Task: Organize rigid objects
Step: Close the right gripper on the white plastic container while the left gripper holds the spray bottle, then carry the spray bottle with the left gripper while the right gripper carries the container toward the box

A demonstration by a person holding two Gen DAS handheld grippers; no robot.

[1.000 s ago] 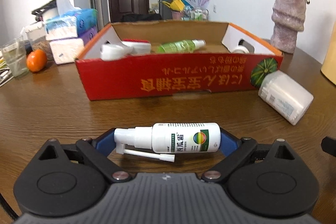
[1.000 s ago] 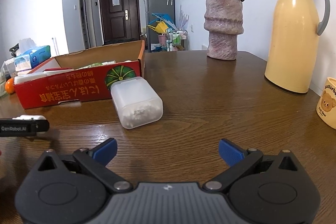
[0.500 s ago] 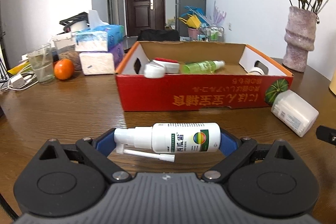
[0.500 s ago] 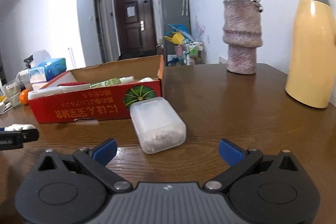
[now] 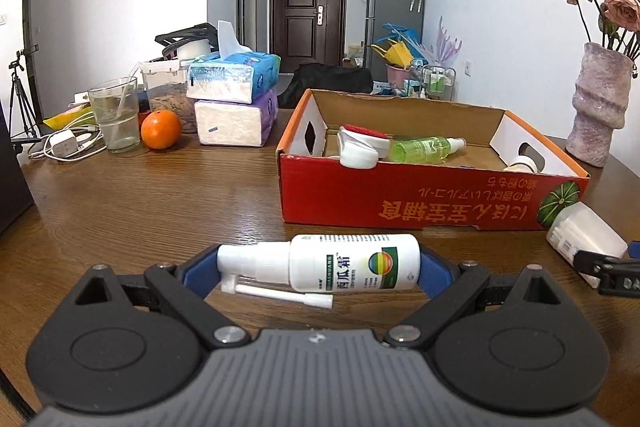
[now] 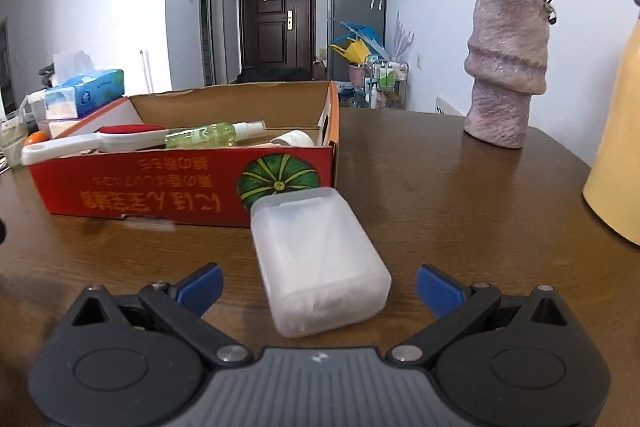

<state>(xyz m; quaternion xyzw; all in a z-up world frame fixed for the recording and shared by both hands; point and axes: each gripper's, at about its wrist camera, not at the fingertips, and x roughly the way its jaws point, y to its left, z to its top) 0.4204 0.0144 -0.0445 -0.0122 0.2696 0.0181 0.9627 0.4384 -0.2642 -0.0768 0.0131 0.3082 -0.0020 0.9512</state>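
Observation:
My left gripper (image 5: 318,267) is shut on a white spray bottle (image 5: 344,262) held sideways, nozzle to the left, above the table in front of the red cardboard box (image 5: 420,197). Inside the box lie a green spray bottle (image 5: 424,148), a white and red brush (image 5: 360,147) and a small white jar (image 5: 520,167). In the right wrist view a frosted plastic case (image 6: 316,263) lies on the table against the red cardboard box (image 6: 168,193). My right gripper (image 6: 320,285) is open, its blue fingertips on either side of the case's near end.
Tissue packs (image 5: 236,99), an orange (image 5: 161,129), a glass (image 5: 114,113) and a charger with cables (image 5: 64,143) crowd the far left. A pink vase (image 6: 506,71) with flowers and a yellow thermos (image 6: 616,163) stand on the right.
The left gripper has lifted and drawn back leftward with the bottle, so the box sits further right. The right gripper has moved forward until the frosted case lies between its fingers.

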